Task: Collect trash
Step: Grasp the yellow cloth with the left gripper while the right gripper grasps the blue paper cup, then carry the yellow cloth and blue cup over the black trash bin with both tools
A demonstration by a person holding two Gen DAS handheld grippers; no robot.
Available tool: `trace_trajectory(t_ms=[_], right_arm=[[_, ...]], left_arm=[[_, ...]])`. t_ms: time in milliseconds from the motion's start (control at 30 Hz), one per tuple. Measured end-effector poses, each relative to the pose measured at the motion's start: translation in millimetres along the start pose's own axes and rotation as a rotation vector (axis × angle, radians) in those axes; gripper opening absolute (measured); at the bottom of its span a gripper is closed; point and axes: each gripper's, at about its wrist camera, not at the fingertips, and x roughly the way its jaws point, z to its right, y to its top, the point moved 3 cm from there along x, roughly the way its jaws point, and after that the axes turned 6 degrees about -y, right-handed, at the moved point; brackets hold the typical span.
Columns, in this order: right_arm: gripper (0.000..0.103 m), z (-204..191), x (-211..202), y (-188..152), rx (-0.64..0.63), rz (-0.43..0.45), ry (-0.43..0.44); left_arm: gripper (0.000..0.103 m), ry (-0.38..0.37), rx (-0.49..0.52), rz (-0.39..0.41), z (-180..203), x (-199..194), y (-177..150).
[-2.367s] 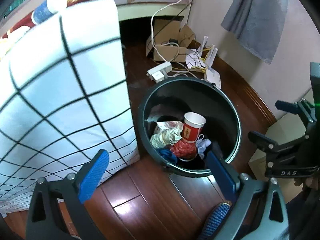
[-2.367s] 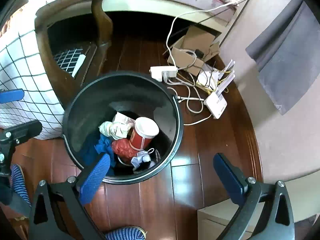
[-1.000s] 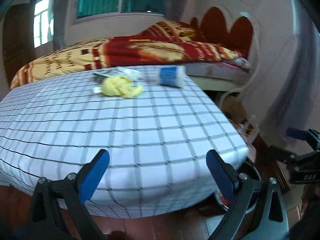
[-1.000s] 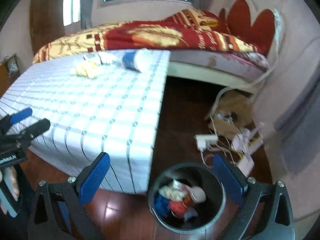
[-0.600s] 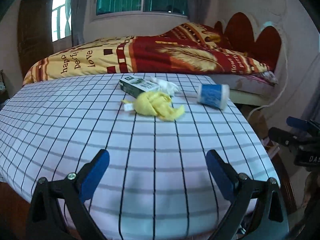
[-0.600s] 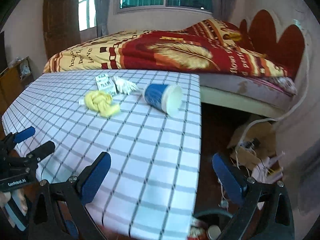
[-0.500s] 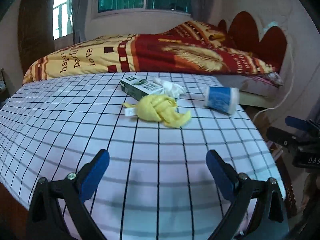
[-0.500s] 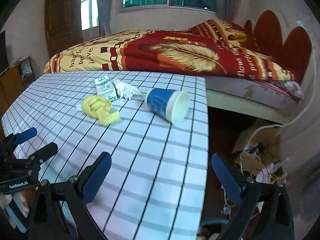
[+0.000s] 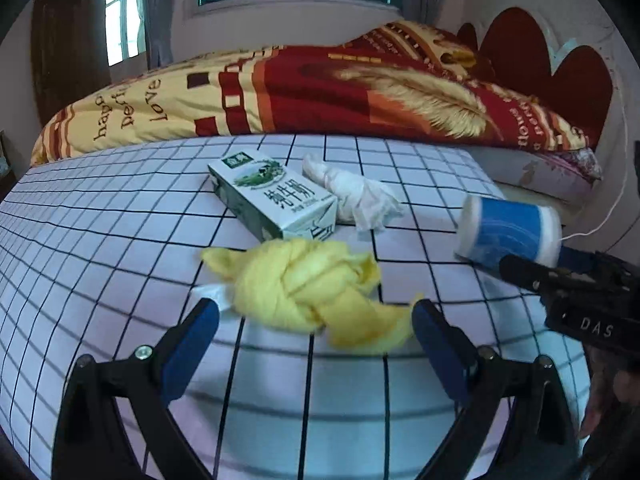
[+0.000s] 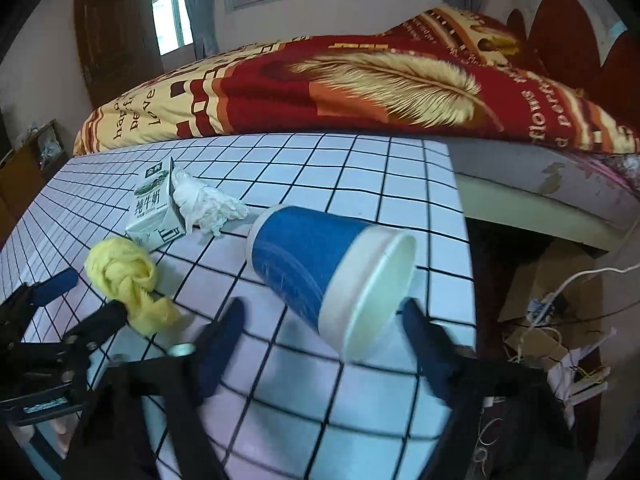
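Note:
On the white checked tablecloth (image 9: 100, 240) lie a knotted yellow cloth (image 9: 308, 288), a green-and-white milk carton (image 9: 272, 196), a crumpled white tissue (image 9: 356, 192) and a blue paper cup (image 9: 508, 232) on its side. My left gripper (image 9: 314, 316) is open, its tips on either side of the yellow cloth's near end. My right gripper (image 10: 324, 312) has its jaws closing, with the blue cup (image 10: 320, 264) between them near its open rim; the pads do not press on it. The right wrist view also shows the yellow cloth (image 10: 124, 276), carton (image 10: 154, 208) and tissue (image 10: 204, 200).
A bed with a red and yellow quilt (image 9: 320, 92) stands right behind the table. The table's right edge (image 10: 460, 240) drops to a dark wooden floor with a cardboard box and cables (image 10: 552, 312). The left gripper's fingers (image 10: 60, 284) show at the left of the right wrist view.
Both grippers have come in low over the table: the left up to the yellow cloth, the right up to the blue cup. The right jaws have narrowed.

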Motion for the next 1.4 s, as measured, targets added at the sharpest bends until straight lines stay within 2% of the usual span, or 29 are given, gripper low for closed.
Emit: trace_trajectory(t_ms=[67,133,167,200,267,400,600,667,767,1067,1400], right_arm=[[0.05,0,6,2,0.01,-0.01,0.021],[0.03,-3,10,3,0.023,-0.013,0.047],[0.012,-6,12,2,0.032,-0.016,0.064],[0.007,-8,14,1,0.039,-0.02,0.076],[0.006,-12,14,-1,0.034,-0.013,0.067],[0.006,-17,9,-5,0.017,0.0,0.05],[0.005,-14,-4,-15,0.018,0.007,0.036],[0.005,-13,-9,-18,0.02,0.012,0.031],[0.004,-13,-22,-24,0.007,0.02,0.011],[0.004,-9,-76,-48,0.002,0.063,-0.042],[0.004,8,-139,-110,0.051,0.077,-0.079]], left_arm=[[0.098,0.007,-0.005,-0.026,-2,11,3],[0.098,0.007,-0.01,-0.046,-3,19,4],[0.098,0.015,-0.008,-0.058,-3,23,4],[0.098,0.016,-0.009,-0.068,-3,26,5],[0.097,0.024,-0.018,-0.08,-6,28,5],[0.076,0.018,-0.028,-0.115,-13,32,2],[0.054,-0.031,-0.034,-0.095,-19,20,-3],[0.05,-0.058,-0.025,-0.07,-20,10,-9],[0.048,-0.072,-0.016,-0.032,-21,-4,-13],[0.048,-0.104,0.049,-0.005,-6,-48,-35],[0.048,-0.169,0.128,-0.001,30,-93,-74]])
